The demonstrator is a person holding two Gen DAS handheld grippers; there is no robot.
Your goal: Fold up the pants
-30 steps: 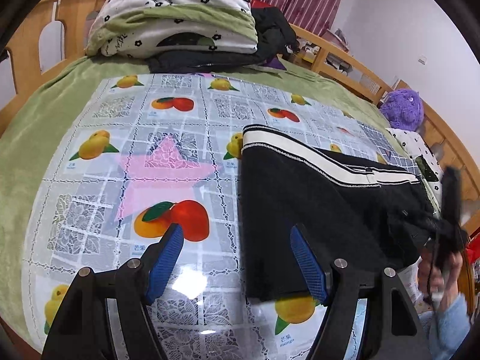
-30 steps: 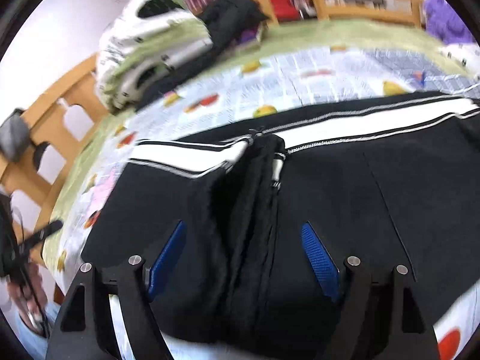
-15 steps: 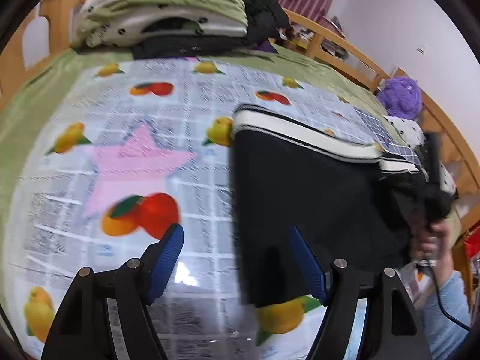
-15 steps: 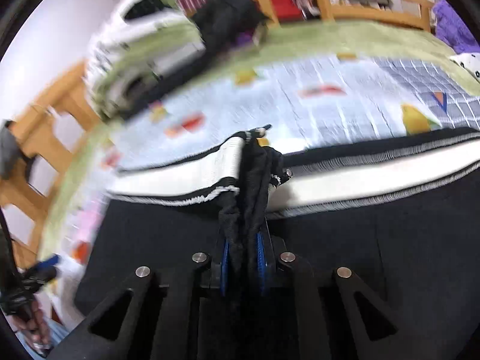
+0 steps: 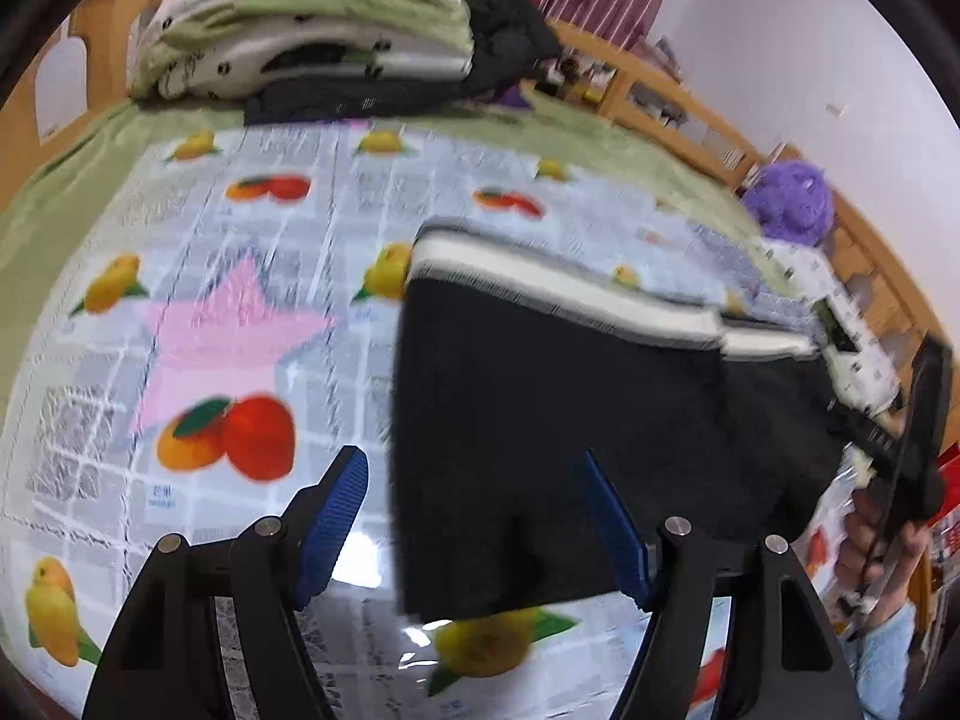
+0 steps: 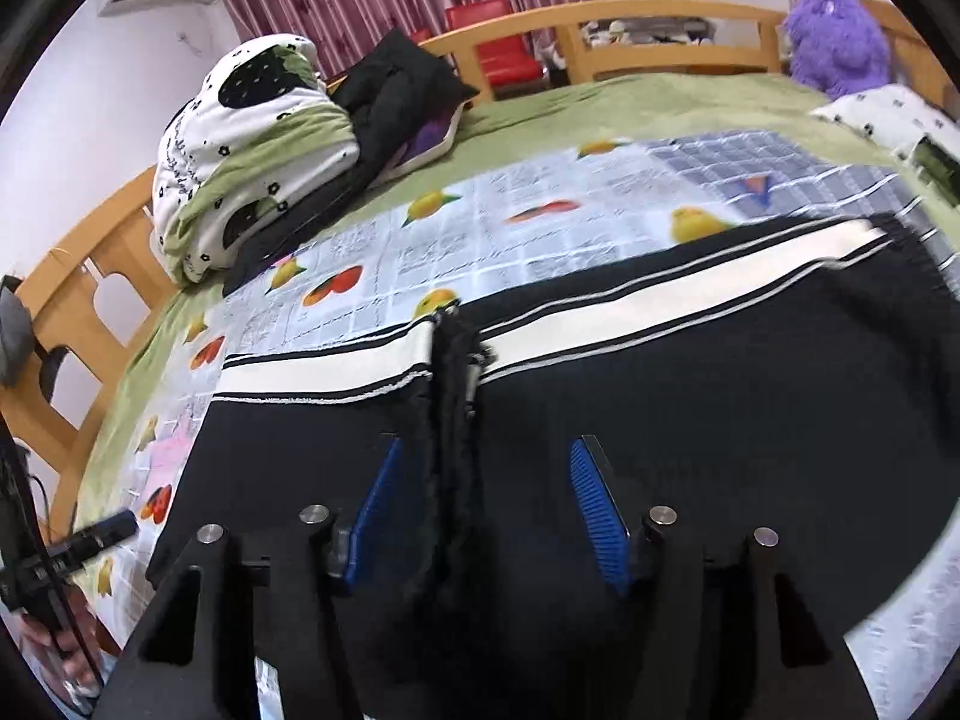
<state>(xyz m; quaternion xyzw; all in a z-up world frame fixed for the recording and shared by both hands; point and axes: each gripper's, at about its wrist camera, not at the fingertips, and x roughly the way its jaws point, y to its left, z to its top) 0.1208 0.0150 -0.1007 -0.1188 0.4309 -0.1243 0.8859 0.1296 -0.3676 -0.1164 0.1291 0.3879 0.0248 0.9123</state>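
Gaping half-wide, right tool (image 6: 480, 510) just reopening astride black pants' (image 6: 720, 420) bunched fold, unpinched; left tool (image 5: 474, 528) empty

left gripper (image 5: 474, 516) tilted down over the near edge of the bed, jaws apart, blue pads (image 5: 333, 525) clear of the cloth, nothing between them. right gripper (image 6: 480, 510) tilted down too, jaws have just been opening, a bunched ridge of the pants (image 6: 690, 420) between them, left pad touching or just beside it, right pad clear
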